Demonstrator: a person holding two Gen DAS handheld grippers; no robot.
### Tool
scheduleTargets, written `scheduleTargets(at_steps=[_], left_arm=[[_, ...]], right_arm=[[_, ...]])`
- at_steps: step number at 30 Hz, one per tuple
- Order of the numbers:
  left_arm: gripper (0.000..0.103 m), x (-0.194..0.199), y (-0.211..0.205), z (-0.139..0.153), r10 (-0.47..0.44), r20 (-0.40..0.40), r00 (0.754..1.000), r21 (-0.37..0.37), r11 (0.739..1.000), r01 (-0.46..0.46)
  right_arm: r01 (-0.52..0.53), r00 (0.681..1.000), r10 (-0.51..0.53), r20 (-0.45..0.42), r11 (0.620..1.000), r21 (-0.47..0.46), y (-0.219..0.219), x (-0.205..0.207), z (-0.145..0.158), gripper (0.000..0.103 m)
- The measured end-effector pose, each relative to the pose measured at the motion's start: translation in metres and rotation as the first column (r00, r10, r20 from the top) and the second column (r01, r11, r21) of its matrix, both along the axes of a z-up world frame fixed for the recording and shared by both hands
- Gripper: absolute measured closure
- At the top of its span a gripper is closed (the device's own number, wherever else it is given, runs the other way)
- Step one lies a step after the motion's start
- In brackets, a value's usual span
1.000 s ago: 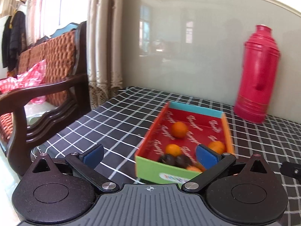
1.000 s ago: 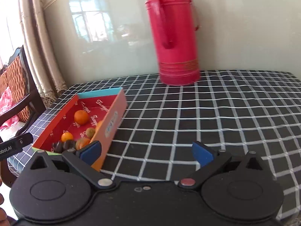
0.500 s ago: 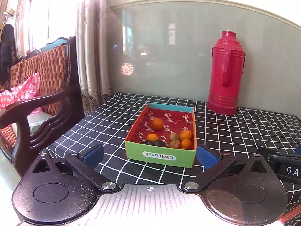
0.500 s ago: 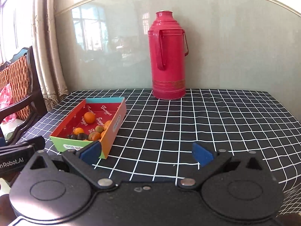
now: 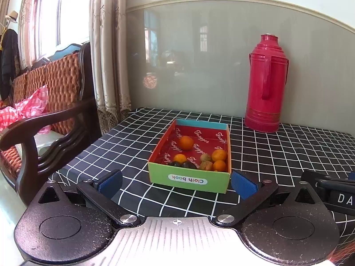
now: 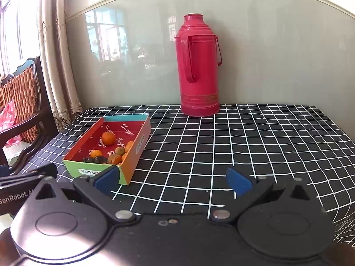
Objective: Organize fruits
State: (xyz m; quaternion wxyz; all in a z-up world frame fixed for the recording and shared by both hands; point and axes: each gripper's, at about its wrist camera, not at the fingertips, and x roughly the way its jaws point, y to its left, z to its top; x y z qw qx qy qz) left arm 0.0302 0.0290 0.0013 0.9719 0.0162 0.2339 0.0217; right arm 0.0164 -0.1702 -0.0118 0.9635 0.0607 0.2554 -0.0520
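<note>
A shallow cardboard box (image 5: pixel 188 180) with a red inside and a green front wall marked "Cloth book" sits on the checked tablecloth; it also shows in the right wrist view (image 6: pixel 137 146). Inside lie several oranges (image 5: pixel 186 143) (image 6: pixel 108 138), brownish fruits (image 5: pixel 205 157) and dark fruits (image 5: pixel 188 165). My left gripper (image 5: pixel 176 185) is open and empty, just in front of the box's near wall. My right gripper (image 6: pixel 172 180) is open and empty, to the right of the box, above the cloth.
A tall red thermos (image 5: pixel 265 84) (image 6: pixel 198 66) stands at the back by the glass wall panel. A dark wooden chair (image 5: pixel 44 119) with a pink checked cloth stands left of the table. The table edge (image 5: pixel 66 173) runs near the left gripper.
Both grippers have drawn back from the box and levelled out. The box now sits farther off in both views. Both stay open and empty.
</note>
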Motion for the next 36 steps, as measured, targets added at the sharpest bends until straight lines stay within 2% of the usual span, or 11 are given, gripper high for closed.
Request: scheduleTargets(at_steps=[11, 16, 24, 36], left_arm=[[0.0, 0.0027, 0.0003, -0.0014, -0.005, 0.0, 1.0, -0.008, 1.0, 0.005], [0.0, 0.0072, 0.0008, -0.0044, -0.016, -0.033, 0.999, -0.023, 1.0, 0.015], [0.0, 0.0064, -0.0024, -0.0058, -0.006, -0.017, 1.0, 0.021, 1.0, 0.006], [0.0, 0.0082, 0.0001, -0.0068, -0.006, -0.027, 1.0, 0.012, 1.0, 0.006]], right_arm=[[-0.013, 1.0, 0.013, 0.0, 1.0, -0.004, 0.0025, 0.0016, -0.0008, 0.006], [-0.015, 1.0, 0.015, -0.003, 1.0, 0.003, 0.0024, 0.0029, -0.0015, 0.006], [-0.02, 1.0, 0.02, -0.006, 1.0, -0.001, 0.0045, 0.0041, -0.0035, 0.006], [-0.022, 1.0, 0.022, -0.01, 1.0, -0.002, 0.0073, 0.0061, -0.0048, 0.006]])
